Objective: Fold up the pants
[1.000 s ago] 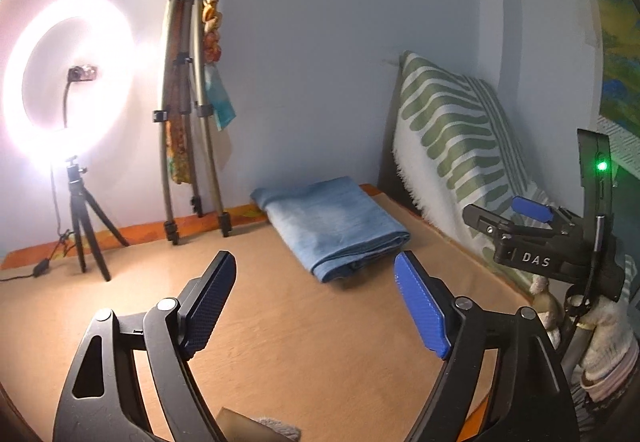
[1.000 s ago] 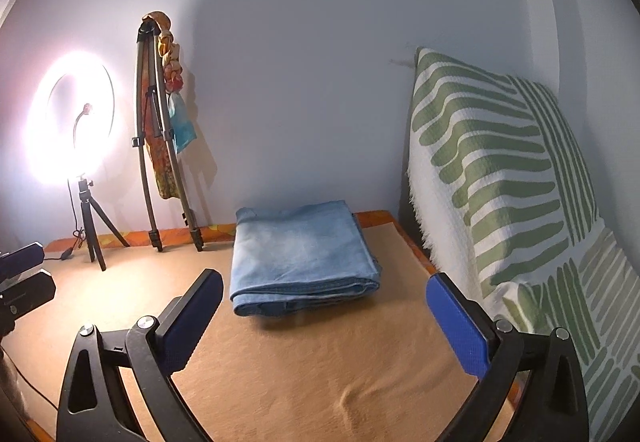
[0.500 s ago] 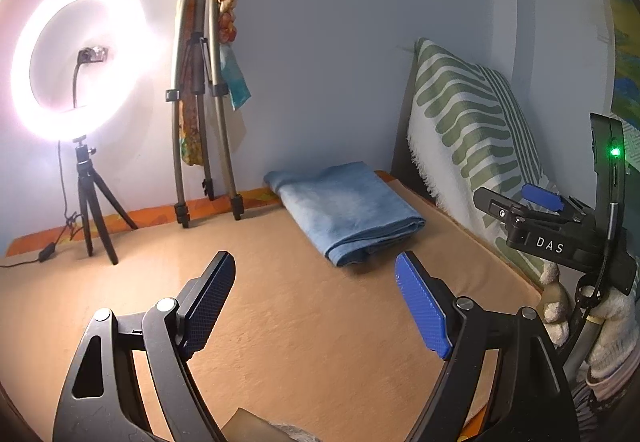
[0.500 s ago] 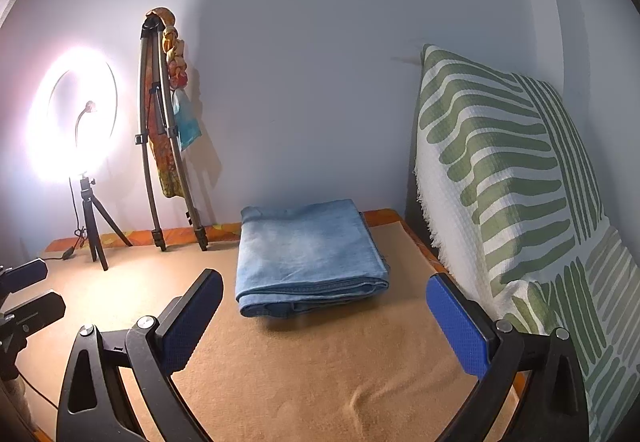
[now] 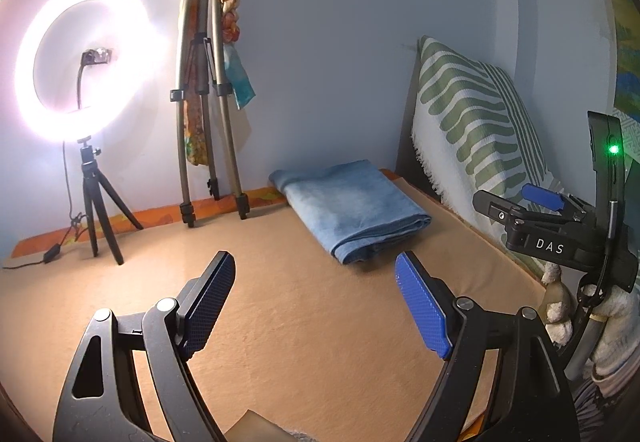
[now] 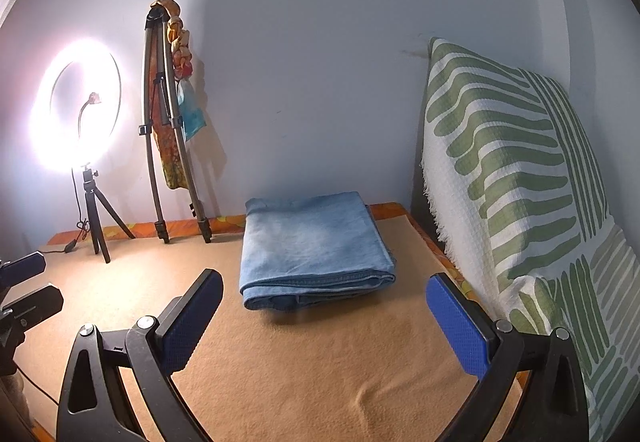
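Note:
The pants [image 6: 312, 242] are light blue denim, folded into a flat rectangle. They lie on the tan blanket [image 6: 320, 370] near the back wall, with the folded edge towards me. My right gripper [image 6: 324, 282] hovers open just in front of them, nothing between its blue pads. In the left wrist view the pants [image 5: 352, 209] lie ahead and to the right of my left gripper [image 5: 314, 266]. That gripper is also open and empty, over bare blanket. The right gripper's black body [image 5: 552, 242] shows at that view's right edge.
A lit ring light [image 5: 80, 57] on a small tripod stands at the back left, its cable trailing on the blanket. A folded tripod [image 5: 204, 81] hung with cloth leans on the wall. A green-striped cushion [image 6: 512, 169] lines the right side.
The left wrist view has drifted slightly. Both grippers stay open and the pants have not moved.

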`<act>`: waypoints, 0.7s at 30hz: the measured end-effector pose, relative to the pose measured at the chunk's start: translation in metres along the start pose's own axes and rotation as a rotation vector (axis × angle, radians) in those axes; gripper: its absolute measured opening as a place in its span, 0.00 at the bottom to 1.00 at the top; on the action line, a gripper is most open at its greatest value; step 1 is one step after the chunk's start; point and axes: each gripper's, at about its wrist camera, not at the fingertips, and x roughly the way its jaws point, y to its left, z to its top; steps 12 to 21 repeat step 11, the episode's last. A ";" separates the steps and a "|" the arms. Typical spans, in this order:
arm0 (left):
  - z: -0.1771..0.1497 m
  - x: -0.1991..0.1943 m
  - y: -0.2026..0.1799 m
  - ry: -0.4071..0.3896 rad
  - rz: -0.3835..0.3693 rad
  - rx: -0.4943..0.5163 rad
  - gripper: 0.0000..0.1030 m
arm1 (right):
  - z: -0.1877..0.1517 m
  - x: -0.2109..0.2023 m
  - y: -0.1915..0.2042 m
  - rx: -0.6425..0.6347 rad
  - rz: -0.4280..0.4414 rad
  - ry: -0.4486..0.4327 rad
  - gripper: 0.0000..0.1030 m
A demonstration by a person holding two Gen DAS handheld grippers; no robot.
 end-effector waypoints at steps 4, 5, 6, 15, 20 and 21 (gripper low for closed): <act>0.000 0.000 0.000 0.000 -0.001 0.001 0.80 | 0.000 0.000 0.001 -0.004 0.003 0.000 1.00; 0.000 0.000 0.000 -0.003 0.002 0.003 0.80 | 0.000 0.001 0.001 -0.005 0.005 0.001 1.00; 0.000 0.000 0.000 -0.005 0.005 0.003 0.80 | 0.000 0.001 0.001 -0.004 0.006 0.001 1.00; 0.000 0.001 0.003 -0.001 0.003 -0.005 0.80 | -0.001 0.000 0.002 -0.004 0.005 0.003 1.00; 0.000 0.001 0.003 -0.001 0.003 -0.005 0.80 | -0.001 0.000 0.002 -0.004 0.005 0.003 1.00; 0.000 0.001 0.003 -0.001 0.003 -0.005 0.80 | -0.001 0.000 0.002 -0.004 0.005 0.003 1.00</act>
